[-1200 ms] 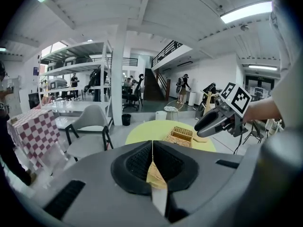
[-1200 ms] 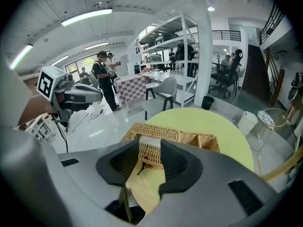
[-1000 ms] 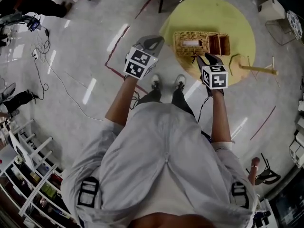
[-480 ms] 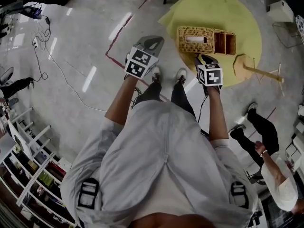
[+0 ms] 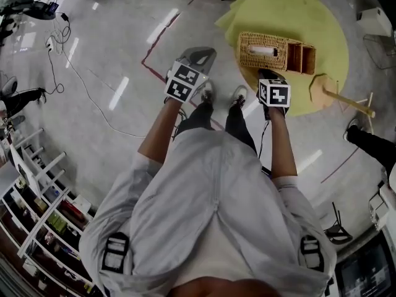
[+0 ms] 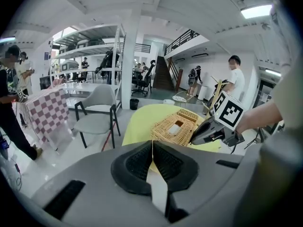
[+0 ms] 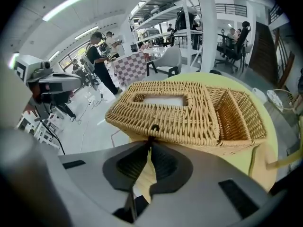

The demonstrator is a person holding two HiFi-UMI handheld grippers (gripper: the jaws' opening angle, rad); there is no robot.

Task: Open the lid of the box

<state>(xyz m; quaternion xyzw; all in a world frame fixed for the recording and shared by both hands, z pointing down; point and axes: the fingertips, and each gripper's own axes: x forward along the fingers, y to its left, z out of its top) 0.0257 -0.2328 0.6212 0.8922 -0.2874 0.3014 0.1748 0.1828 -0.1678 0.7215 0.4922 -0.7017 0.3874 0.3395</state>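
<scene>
Since a second ago the right gripper [image 7: 150, 140] has come down and in, from short of the yellow table [image 5: 291, 11] to the near edge of the box [image 5: 265, 51]. Its jaws, wide then, have just been closing. The left gripper [image 6: 152, 144] has sunk a little too, and hangs off to the side over the floor as before. The person who stood at the right half a second ago is gone but for a leg [image 5: 371, 144] at the picture's edge. The right jaws now stand almost together, their tips pinching the small dark loop [image 7: 152, 126] on the front edge of the lid [image 7: 189, 119]. The left jaws are closed tip to tip with nothing between them, and they touch nothing. The lid lies flat and closed on the wicker box, with a rectangular slot in its top. An open compartment [image 7: 236, 115] adjoins the box on the right. The box sits on the round table, near the rim closest to the person. A wooden stand [image 5: 343, 94] lies further right, partly over the table's rim.
</scene>
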